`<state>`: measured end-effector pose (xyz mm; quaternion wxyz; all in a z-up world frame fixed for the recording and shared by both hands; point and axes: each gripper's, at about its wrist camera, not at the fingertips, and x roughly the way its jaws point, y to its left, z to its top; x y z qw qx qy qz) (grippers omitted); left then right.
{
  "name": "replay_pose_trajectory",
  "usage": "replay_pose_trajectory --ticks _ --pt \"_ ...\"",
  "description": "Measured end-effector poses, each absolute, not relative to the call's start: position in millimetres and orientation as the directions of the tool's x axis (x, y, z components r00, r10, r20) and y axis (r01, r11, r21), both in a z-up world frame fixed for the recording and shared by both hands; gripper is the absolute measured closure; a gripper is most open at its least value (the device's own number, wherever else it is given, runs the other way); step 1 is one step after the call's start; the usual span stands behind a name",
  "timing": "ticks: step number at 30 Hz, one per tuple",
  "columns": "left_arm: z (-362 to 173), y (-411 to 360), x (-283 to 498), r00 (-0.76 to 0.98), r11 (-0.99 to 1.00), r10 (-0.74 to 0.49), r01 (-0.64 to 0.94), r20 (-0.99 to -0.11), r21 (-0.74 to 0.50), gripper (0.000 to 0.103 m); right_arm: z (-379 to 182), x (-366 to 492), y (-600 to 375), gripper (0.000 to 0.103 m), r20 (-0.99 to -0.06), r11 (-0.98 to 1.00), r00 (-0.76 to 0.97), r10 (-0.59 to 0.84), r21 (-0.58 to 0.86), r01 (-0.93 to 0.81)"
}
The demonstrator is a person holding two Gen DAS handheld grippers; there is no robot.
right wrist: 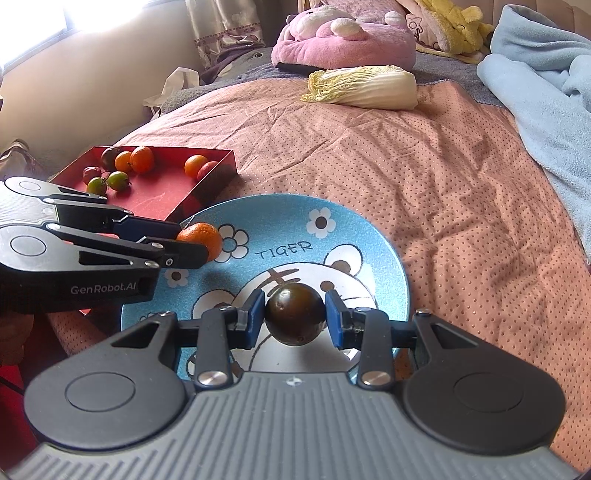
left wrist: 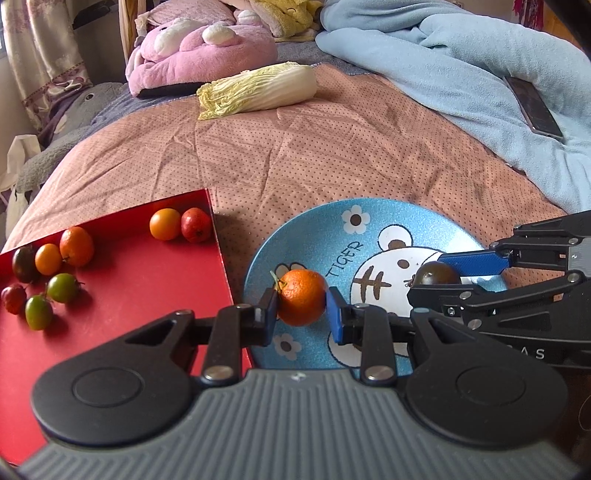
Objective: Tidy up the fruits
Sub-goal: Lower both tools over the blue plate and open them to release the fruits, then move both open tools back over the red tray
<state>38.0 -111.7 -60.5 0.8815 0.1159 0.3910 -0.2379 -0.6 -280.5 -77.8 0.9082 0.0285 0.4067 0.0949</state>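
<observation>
Fruits are getting moved from the red box (left wrist: 140,295) to the blue plate (left wrist: 314,229) on the bed: left claw (left wrist: 302,308) is gripping an orange (left wrist: 301,297), right claw (right wrist: 295,319) is clamping a dark fruit (right wrist: 294,314), possibly a tomato, both hovering over the plate, probably for release.

Daylight enters from a window (right wrist: 33,26) at upper left of the right wrist view, overexposed to white. The bed (right wrist: 424,177) is evenly bright with soft shadows. Fisheye distortion curves the edges; corners darken.
</observation>
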Motion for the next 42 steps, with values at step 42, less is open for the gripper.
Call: replay_pose_trajectory --ticks 42 --pt "-34.4 -78.9 36.2 0.675 0.924 -0.31 0.379 -0.669 -0.046 0.053 -26.5 -11.7 -246.8 0.032 -0.661 0.972 0.719 0.217 0.075 -0.224"
